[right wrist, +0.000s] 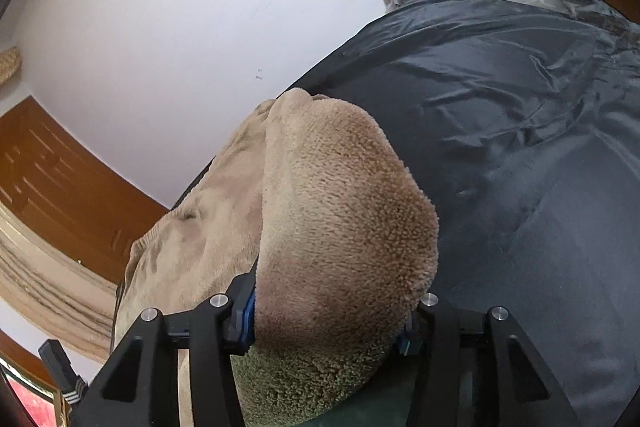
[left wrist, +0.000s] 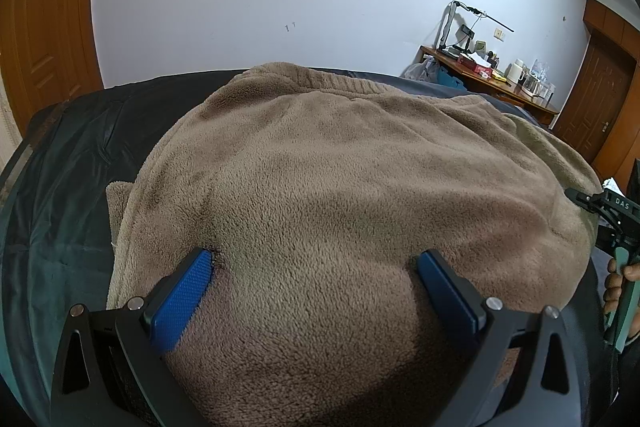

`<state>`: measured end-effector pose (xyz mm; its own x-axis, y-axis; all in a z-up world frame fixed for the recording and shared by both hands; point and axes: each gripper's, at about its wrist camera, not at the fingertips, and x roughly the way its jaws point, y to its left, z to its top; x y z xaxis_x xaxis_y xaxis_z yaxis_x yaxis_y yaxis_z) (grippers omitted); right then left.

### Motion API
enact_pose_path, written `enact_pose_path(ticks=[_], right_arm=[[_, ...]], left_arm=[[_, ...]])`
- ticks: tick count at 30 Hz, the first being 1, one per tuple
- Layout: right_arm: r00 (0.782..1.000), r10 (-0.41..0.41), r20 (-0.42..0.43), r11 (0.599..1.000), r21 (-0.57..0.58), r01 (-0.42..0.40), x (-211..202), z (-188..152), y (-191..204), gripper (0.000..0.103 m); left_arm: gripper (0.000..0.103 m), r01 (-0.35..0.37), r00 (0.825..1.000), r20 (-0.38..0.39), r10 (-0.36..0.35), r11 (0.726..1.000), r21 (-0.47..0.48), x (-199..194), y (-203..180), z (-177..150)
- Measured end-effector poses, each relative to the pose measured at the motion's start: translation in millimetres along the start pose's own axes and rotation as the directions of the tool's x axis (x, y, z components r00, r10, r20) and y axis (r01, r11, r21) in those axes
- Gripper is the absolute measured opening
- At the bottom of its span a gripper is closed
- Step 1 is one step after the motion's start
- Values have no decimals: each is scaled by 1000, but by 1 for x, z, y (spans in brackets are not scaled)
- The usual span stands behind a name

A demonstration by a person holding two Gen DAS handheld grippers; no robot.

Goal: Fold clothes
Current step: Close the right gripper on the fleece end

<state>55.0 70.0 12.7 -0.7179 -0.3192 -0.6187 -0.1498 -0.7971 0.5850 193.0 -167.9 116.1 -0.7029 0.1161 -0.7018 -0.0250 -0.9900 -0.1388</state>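
The tan fleece garment [left wrist: 340,187] lies spread on the dark bed cover [left wrist: 72,187], running straight ahead of the left gripper [left wrist: 314,291], whose blue pads are spread wide and pressed down into the near hem without pinching it. The right gripper [right wrist: 328,327] is clamped on a thick bunched fold [right wrist: 344,211] between its fingers, so it is probably the arm placed to carry the fold across.

Garment [left wrist: 340,187] lies on bed cover [left wrist: 72,163]; desk [left wrist: 492,83] behind it at right, w/ clutter on top; door [left wrist: 600,107] farther right.
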Motion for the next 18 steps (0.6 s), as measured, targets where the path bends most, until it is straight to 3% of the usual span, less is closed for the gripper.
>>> enact_pose_path(ticks=[12, 18], right_arm=[[1000, -9, 15, 1000, -7, 9, -2, -4, 0, 51], [996, -81, 22, 996, -29, 82, -2, -6, 12, 40]], left_arm=[[102, -2, 1000, -2, 2, 1000, 6, 1, -1, 1], [102, -3, 1000, -2, 3, 1000, 8, 1, -1, 1]])
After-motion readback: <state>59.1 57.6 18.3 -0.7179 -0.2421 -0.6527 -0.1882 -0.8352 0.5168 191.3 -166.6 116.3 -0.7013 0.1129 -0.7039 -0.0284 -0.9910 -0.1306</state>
